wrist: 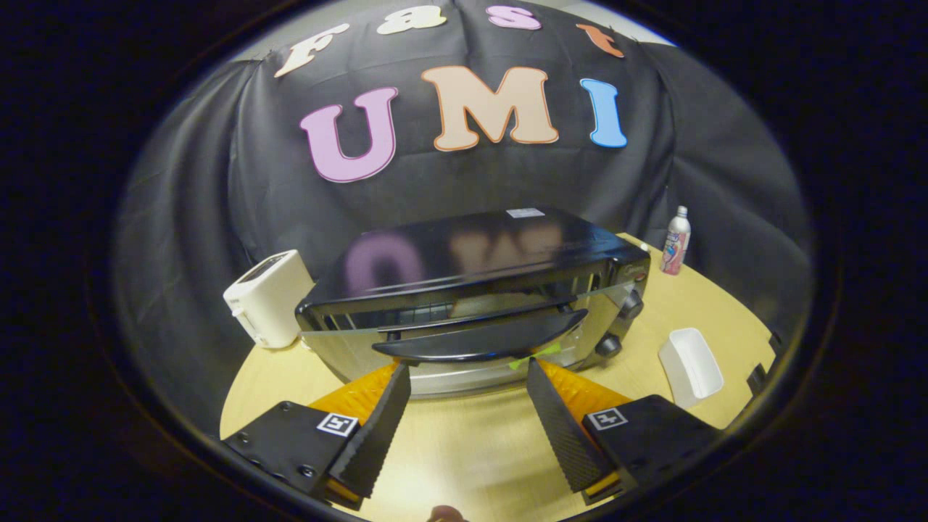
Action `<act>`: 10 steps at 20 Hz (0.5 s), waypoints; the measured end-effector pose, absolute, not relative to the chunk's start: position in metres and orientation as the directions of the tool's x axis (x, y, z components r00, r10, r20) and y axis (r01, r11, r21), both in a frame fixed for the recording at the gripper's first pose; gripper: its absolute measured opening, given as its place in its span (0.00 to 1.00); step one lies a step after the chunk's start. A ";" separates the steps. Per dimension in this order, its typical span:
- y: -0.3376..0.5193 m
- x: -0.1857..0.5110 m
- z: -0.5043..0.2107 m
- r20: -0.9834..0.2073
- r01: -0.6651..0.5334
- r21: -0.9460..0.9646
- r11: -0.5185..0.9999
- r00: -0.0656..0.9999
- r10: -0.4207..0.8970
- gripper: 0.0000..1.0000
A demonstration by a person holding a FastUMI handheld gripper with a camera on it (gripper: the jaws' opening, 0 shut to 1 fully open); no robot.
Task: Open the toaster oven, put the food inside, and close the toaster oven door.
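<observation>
The gripper (468, 371) stands wide open with nothing between its fingers, the two tips spread to either side of the oven's door handle (482, 342) and just short of it, touching neither handle nor door as far as can be seen. Each finger base carries a small square black-and-white marker. The toaster oven (478, 290) sits on a light wooden table (464, 442) straight ahead of the fingers, its black glossy top mirroring the booth wall; the glass door looks tilted a little out at the top, with a wire rack visible through it. A white sticker lies on the oven's top near the back, and a small brand mark sits above the knobs (629, 303) on the right face, both too small to read. Left of the oven, just beside it, stands a white toaster (267, 297). Right of the oven, well apart, lies a white dish (690, 365), and farther back near the cloth stands a bottle (676, 241) with a pink printed label, unreadable. No food can be made out.
</observation>
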State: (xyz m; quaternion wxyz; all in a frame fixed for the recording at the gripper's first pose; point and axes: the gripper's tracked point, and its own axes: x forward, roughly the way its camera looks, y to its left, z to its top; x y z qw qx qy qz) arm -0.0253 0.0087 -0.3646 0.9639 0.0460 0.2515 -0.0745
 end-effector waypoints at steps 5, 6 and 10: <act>0.020 -0.003 -0.359 -0.477 0.131 0.074 0.989 0.875 -0.080 1.00; 0.021 0.000 -0.359 -0.478 0.122 0.065 0.990 0.875 -0.076 1.00; 0.023 0.003 -0.360 -0.490 0.104 0.015 0.994 0.868 -0.084 1.00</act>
